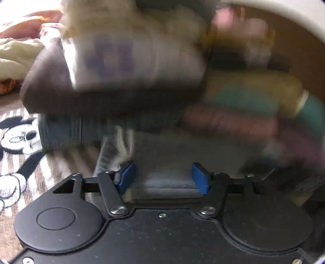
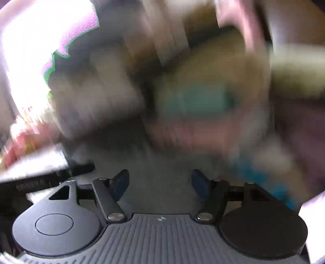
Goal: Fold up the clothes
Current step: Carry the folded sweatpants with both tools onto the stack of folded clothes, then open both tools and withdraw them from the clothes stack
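Observation:
In the left wrist view my left gripper (image 1: pixel 165 176) stands open, and a grey striped cloth (image 1: pixel 170 183) lies low between its blue pads (image 1: pixel 128 174). Just ahead is a blurred stack of folded clothes: a white piece with a purple print (image 1: pixel 121 54) on a grey-brown one (image 1: pixel 61 89), above a blue-grey ribbed piece (image 1: pixel 61 132). To the right lie a yellow and teal garment (image 1: pixel 249 95) and a maroon one (image 1: pixel 227 119). The right wrist view is heavily smeared. My right gripper (image 2: pixel 160 182) is open over grey fabric (image 2: pixel 160 168), facing a teal and yellow blur (image 2: pixel 195 99).
A striped blanket with a cartoon mouse print (image 1: pixel 18 138) covers the surface at the left. Cream bedding (image 1: pixel 18 54) and an orange cloth (image 1: pixel 26 26) lie far left. A white curved rim (image 1: pixel 294 18) crosses the top right. Bright window glare (image 2: pixel 32 50) fills the right wrist view's left.

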`<state>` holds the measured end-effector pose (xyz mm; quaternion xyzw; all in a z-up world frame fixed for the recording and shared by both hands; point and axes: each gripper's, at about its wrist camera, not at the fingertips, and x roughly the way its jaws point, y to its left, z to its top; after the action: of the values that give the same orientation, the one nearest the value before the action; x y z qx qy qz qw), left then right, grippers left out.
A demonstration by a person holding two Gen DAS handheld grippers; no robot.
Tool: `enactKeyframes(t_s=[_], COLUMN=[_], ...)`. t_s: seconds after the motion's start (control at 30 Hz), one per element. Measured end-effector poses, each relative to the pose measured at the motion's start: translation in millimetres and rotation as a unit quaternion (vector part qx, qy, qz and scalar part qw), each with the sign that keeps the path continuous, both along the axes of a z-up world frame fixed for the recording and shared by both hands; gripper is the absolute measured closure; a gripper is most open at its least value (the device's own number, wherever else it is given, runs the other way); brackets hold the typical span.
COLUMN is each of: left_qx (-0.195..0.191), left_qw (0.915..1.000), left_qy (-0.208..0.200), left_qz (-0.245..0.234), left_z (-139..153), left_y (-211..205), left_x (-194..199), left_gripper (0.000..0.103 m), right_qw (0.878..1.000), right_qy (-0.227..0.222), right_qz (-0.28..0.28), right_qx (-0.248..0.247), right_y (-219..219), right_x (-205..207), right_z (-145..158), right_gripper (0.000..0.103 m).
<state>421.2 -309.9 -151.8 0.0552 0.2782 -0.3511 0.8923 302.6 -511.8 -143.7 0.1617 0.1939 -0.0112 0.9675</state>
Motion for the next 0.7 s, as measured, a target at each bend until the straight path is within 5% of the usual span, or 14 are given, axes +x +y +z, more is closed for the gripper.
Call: enactKeyframes(t_s=[0.17,0.37,0.5,0.63,0.7], left_qx=[0.019,-0.026,-0.029,-0.059,-0.062], left_qw=[0.9998,0.9973,0.9856,0.9685,0.9584], left_qy=[-0.002,0.044,0.123,0.165,0.183], left_qz=[0.003,0.054,0.111,0.177,0.211], left_z=[6,22,12,19,19], left_y=[-4,67,131,203,224], left_x=[-5,-45,-88,-149,-173], left_gripper=[0.037,0.03,0.029,0.018,0.016], right_qw=[0.998,0.999,0.992,0.966,0.96], right_qy=[0.056,0.002,-0.013,0.004,0.027], right_qz=[-0.007,-0.024,0.028,0.104,0.142], right_qx=[0.031,0.042,0.121,0.237,0.239], right_y=[-9,-3,19,60,93], right_x=[13,-17,-43,-50,-59], right_z=[-15,1,5,-1,-1], right_gripper=[0.034,0.019,0.0,0.0,0.0])
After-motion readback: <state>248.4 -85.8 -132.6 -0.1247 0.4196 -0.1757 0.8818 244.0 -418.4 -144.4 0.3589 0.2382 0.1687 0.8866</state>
